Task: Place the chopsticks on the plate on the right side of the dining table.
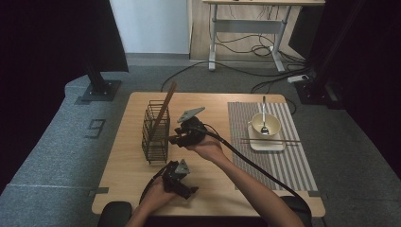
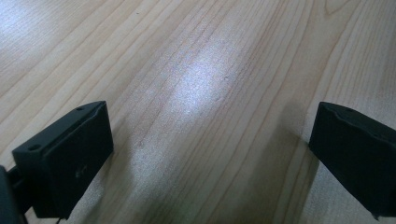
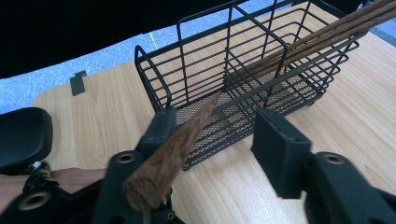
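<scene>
Reaching at the wire basket (image 3: 243,74), the right gripper (image 3: 219,135) has its jaws apart around a chopstick (image 3: 187,144) leaning in it, not clamped yet; one pair's already by the bowl (image 1: 265,125). The left gripper (image 2: 210,154) sits open over the worktop (image 2: 210,60).

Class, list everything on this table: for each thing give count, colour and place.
Table: one, light wood, centre.
Wire basket: one, black, left half.
Chopsticks in basket: at least two, brown, leaning.
Placemat: one, grey striped, right side.
Plate: one, white, on placemat.
Bowl: one, cream, on plate.
Spoon: one, metal, in bowl.
Chopsticks on plate: two, brown, before the bowl.
Left gripper: one, black, open over bare table.
Right gripper: one, black, open, by basket, brown stick between jaws.
</scene>
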Demonstrator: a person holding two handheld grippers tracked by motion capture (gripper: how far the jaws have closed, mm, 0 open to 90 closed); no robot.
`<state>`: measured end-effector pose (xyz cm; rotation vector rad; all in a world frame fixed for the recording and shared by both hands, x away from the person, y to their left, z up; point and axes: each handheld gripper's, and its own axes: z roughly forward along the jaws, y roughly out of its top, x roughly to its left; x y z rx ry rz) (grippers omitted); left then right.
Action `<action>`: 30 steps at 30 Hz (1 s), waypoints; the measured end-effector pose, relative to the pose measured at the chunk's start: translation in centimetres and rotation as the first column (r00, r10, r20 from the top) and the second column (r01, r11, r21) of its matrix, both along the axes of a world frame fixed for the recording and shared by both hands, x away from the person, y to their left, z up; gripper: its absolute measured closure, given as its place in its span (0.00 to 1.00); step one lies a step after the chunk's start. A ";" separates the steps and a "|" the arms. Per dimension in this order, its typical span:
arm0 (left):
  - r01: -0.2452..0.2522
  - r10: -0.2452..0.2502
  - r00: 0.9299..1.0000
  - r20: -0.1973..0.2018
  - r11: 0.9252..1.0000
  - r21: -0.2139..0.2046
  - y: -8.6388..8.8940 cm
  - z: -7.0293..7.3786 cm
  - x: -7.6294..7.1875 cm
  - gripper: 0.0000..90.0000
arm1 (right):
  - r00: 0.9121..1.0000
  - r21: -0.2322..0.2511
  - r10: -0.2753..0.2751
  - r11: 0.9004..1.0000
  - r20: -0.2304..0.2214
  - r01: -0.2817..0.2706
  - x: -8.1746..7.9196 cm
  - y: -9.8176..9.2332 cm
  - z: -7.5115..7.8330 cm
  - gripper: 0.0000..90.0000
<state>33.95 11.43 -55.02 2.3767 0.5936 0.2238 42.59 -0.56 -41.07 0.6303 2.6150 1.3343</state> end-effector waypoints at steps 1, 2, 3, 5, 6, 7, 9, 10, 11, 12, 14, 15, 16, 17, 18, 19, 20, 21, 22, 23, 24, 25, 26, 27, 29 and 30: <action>-0.001 0.001 1.000 -0.002 1.000 -0.004 0.0 0.0 0.0 0.00 | 1.000 0.000 0.001 1.000 0.002 -0.001 0.0 0.1 0.0 0.61; -0.001 0.001 1.000 -0.002 1.000 -0.004 0.0 0.0 0.0 0.00 | 1.000 0.003 0.003 1.000 0.001 -0.003 0.1 0.1 0.0 0.65; -0.003 0.003 1.000 -0.002 1.000 -0.004 0.0 0.0 0.0 0.00 | 1.000 0.004 0.004 1.000 -0.003 -0.004 0.1 0.2 -0.1 0.66; -0.001 0.001 1.000 -0.002 1.000 -0.001 0.0 0.0 0.0 0.00 | 1.000 0.005 0.000 1.000 0.006 0.000 0.2 0.2 -0.1 0.71; -0.001 0.001 1.000 -0.002 1.000 -0.001 0.0 0.0 0.0 0.00 | 1.000 0.006 0.001 1.000 0.009 -0.001 0.2 0.3 -0.1 0.73; -0.002 0.002 1.000 -0.002 1.000 -0.003 0.0 0.0 0.0 0.00 | 1.000 0.007 0.006 1.000 0.014 -0.006 0.2 0.3 -0.1 0.75; -0.003 0.003 1.000 -0.002 1.000 -0.004 0.0 0.0 0.0 0.00 | 1.000 0.008 0.011 1.000 0.028 -0.011 0.1 0.3 -0.1 0.79; -0.004 0.004 1.000 -0.003 1.000 -0.004 0.0 0.0 0.0 0.00 | 0.999 0.008 0.011 1.000 0.034 -0.011 0.1 0.4 -0.1 0.82; -0.003 0.003 1.000 -0.003 1.000 -0.004 0.0 0.0 0.0 0.00 | 0.999 0.010 0.013 1.000 0.038 -0.013 0.1 0.4 -0.1 0.84; -0.003 0.003 1.000 -0.002 1.000 -0.004 0.0 0.0 0.0 0.00 | 0.999 0.012 0.016 1.000 0.039 -0.017 0.1 0.4 -0.1 0.86; -0.003 0.003 1.000 -0.002 1.000 -0.003 0.0 0.0 0.0 0.00 | 0.998 0.009 0.015 1.000 0.059 -0.016 0.0 0.4 0.0 0.88; -0.003 0.003 1.000 -0.002 1.000 -0.003 0.0 0.0 0.0 0.00 | 0.997 0.005 0.015 1.000 0.069 -0.016 0.0 0.4 0.0 0.89; -0.003 0.003 1.000 -0.002 1.000 -0.003 0.0 0.0 0.0 0.00 | 0.997 0.004 0.014 1.000 0.078 -0.015 -0.1 0.4 0.0 0.89; -0.004 0.004 1.000 -0.002 1.000 -0.004 0.0 0.0 0.0 0.00 | 0.996 0.002 0.015 1.000 0.085 -0.015 -0.2 0.4 0.1 0.90; -0.004 0.004 1.000 -0.002 1.000 -0.004 0.0 0.0 0.0 0.00 | 0.996 0.001 0.018 1.000 0.089 -0.018 -0.2 0.3 0.1 0.90; -0.004 0.004 1.000 -0.002 1.000 -0.003 0.0 0.0 0.0 0.00 | 0.995 0.001 0.021 1.000 0.093 -0.022 -0.2 0.3 0.2 0.91; -0.005 0.005 1.000 -0.002 1.000 -0.004 0.0 0.0 0.0 0.00 | 0.995 0.002 0.024 1.000 0.095 -0.024 -0.3 0.2 0.3 0.91; -0.005 0.005 1.000 -0.002 1.000 -0.005 0.0 0.0 0.0 0.00 | 0.995 0.009 0.030 0.999 0.091 -0.031 -0.4 0.1 0.5 0.92; -0.004 0.004 1.000 -0.002 1.000 -0.005 0.0 0.0 0.0 0.00 | 0.995 0.012 0.033 0.999 0.092 -0.034 -0.4 0.0 0.6 0.92; -0.004 0.004 1.000 -0.003 1.000 -0.006 0.0 0.0 0.0 0.00 | 0.995 0.012 0.034 0.999 0.091 -0.035 -0.5 0.0 0.7 0.92; -0.004 0.004 1.000 -0.004 1.000 -0.006 0.0 0.0 0.0 0.00 | 0.995 0.012 0.036 0.999 0.092 -0.037 -0.5 -0.1 0.8 0.92; -0.005 0.005 1.000 -0.003 1.000 -0.006 0.0 0.0 0.0 0.00 | 0.995 0.012 0.038 0.999 0.093 -0.039 -0.6 -0.1 1.0 0.92; -0.005 0.005 1.000 -0.003 1.000 -0.006 0.0 0.0 0.0 0.00 | 0.995 0.014 0.043 0.999 0.091 -0.044 -0.7 -0.2 1.1 0.92; -0.005 0.005 1.000 -0.003 1.000 -0.006 0.0 0.0 0.0 0.00 | 0.995 0.015 0.046 0.999 0.092 -0.047 -0.7 -0.3 1.2 0.92; -0.005 0.005 1.000 -0.003 1.000 -0.006 0.0 0.0 0.0 0.00 | 0.994 0.012 0.050 0.999 0.092 -0.051 -0.9 -0.4 1.4 0.92; -0.005 0.005 1.000 -0.003 1.000 -0.006 0.0 0.0 0.0 0.00 | 0.994 0.011 0.052 0.999 0.093 -0.053 -1.0 -0.4 1.5 0.92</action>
